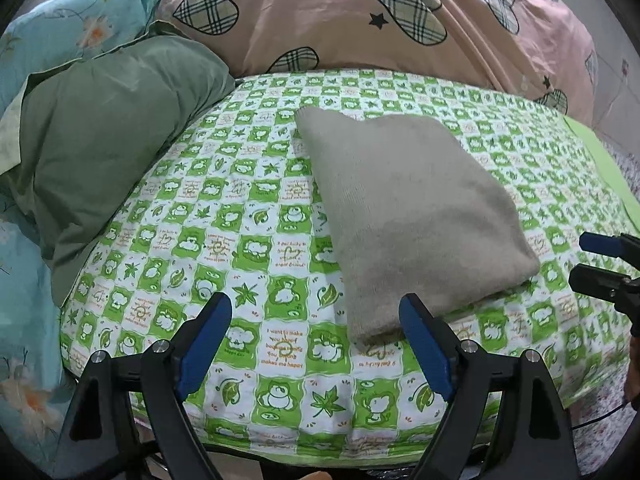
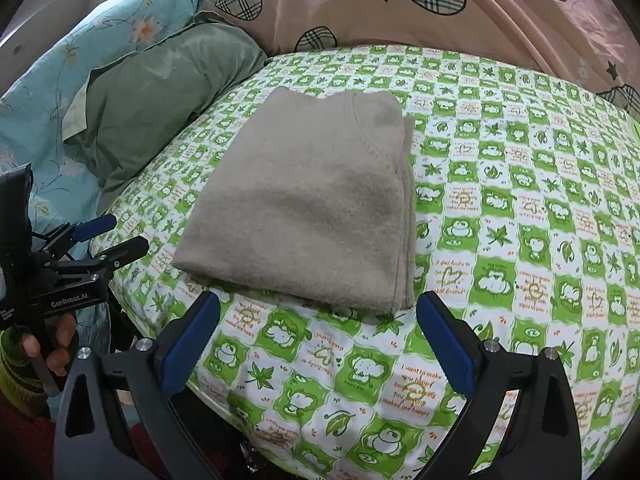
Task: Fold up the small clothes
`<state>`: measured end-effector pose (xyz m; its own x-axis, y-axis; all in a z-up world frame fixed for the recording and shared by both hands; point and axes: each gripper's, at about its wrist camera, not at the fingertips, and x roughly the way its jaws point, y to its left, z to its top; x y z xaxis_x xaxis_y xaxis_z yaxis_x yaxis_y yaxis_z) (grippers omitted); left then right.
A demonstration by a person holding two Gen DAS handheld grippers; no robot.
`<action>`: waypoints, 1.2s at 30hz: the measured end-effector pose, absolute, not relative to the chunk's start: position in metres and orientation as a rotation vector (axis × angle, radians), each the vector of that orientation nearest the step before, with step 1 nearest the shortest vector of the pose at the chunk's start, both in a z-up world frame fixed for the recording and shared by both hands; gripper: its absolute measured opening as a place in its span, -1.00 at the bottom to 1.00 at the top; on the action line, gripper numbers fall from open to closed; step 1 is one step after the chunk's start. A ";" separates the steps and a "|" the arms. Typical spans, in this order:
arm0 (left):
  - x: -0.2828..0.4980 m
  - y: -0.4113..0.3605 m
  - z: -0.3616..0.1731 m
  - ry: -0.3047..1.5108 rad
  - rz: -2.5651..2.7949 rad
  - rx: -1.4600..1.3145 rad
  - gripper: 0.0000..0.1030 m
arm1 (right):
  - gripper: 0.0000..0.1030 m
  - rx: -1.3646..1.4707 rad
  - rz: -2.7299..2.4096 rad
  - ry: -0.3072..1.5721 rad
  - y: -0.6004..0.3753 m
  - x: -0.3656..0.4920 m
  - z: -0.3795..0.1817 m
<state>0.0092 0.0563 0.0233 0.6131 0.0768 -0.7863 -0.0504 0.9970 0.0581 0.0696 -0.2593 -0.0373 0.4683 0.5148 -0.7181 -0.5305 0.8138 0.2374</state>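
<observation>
- Squarely at centre, a folded beige knit garment [image 1: 408,212] lies flat on a bed sheet [image 1: 224,240] printed with green-and-white checks, frogs, leaves and small lines of orange text.
- From the right wrist view, the same beige garment [image 2: 312,196] shows as a neat rectangle, its layered edges stacked along the right side and a ribbed neckline just visible near the far edge.
- Left gripper [image 1: 316,340]: blue-padded fingers spread wide apart with nothing between them, hovering over the near edge of the bed; the right-hand finger sits just in front of the garment's near corner, though contact cannot be told.
- Right gripper [image 2: 318,340]: likewise spread wide and holding nothing, its two blue pads flanking the near edge of the garment without gripping it.
- Each gripper appears in the other's camera: the right one [image 1: 600,264] at the far right edge of the left wrist view, the left one [image 2: 108,240] at the left edge of the right wrist view, held by a hand [image 2: 52,352] whose fingers curl around the handle.
- Beside the sheet on the left rests a green pillow [image 1: 108,160], with turquoise floral bedding [image 1: 60,32] behind it.
- Across the back lies a pink quilt [image 1: 360,28] patterned with plaid hearts and black stars, its lower edge meeting the far side of the checked sheet.
</observation>
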 end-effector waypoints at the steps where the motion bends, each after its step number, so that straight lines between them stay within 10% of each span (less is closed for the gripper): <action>1: 0.009 0.055 0.022 0.909 0.072 0.032 0.67 | 0.91 -0.022 0.640 0.877 -0.259 0.069 -0.039; 36: -0.002 0.048 0.024 0.890 0.043 0.020 0.67 | 0.92 -0.039 0.648 0.867 -0.254 0.056 -0.038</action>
<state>-0.0018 0.0483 0.0241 0.6290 0.0459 -0.7761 -0.0289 0.9989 0.0356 0.0565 -0.2541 -0.0379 0.4692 0.5134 -0.7185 -0.5438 0.8091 0.2229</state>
